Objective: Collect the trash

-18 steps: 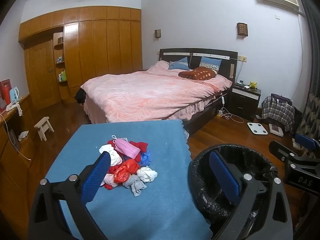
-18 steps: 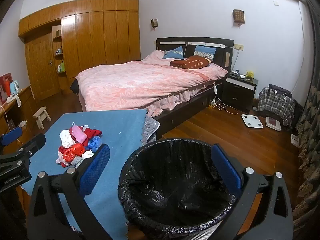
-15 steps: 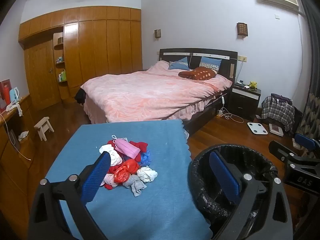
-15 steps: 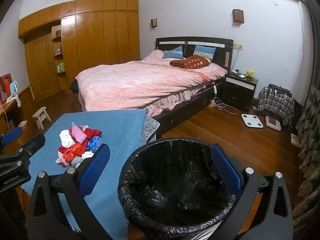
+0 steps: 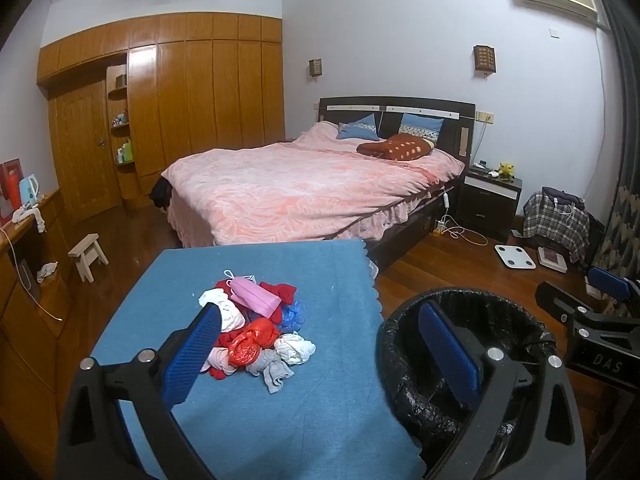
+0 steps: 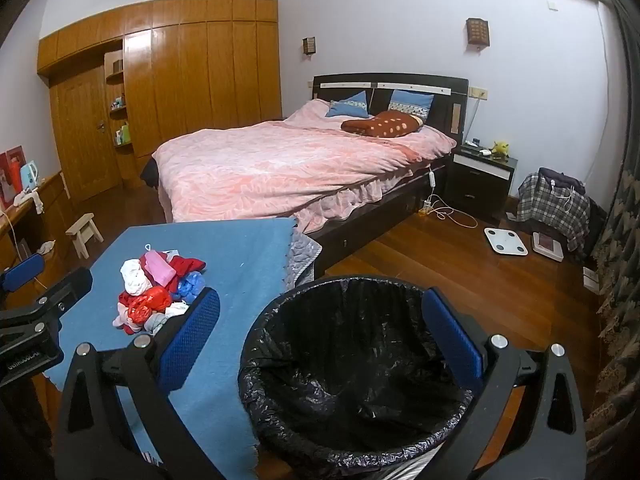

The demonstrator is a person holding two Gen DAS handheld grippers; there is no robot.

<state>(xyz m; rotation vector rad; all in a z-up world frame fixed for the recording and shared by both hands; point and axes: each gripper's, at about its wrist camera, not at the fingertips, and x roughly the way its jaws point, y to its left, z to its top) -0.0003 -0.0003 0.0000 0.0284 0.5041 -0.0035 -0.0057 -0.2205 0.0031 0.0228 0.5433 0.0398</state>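
Trash pile (image 5: 256,332) ahead — left tongs (image 5: 320,354) gaping, empty.

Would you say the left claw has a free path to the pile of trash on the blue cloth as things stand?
Probably yes. The left claw is open and empty, and the trash pile lies ahead of it on the blue cloth with nothing between them. The bin sits off to the right, beside the path.

a blue-covered table (image 5: 256,432) carries a heap of crumpled trash (image 5: 256,328); the lined bin (image 6: 352,364) stands on the wooden floor (image 6: 500,292).
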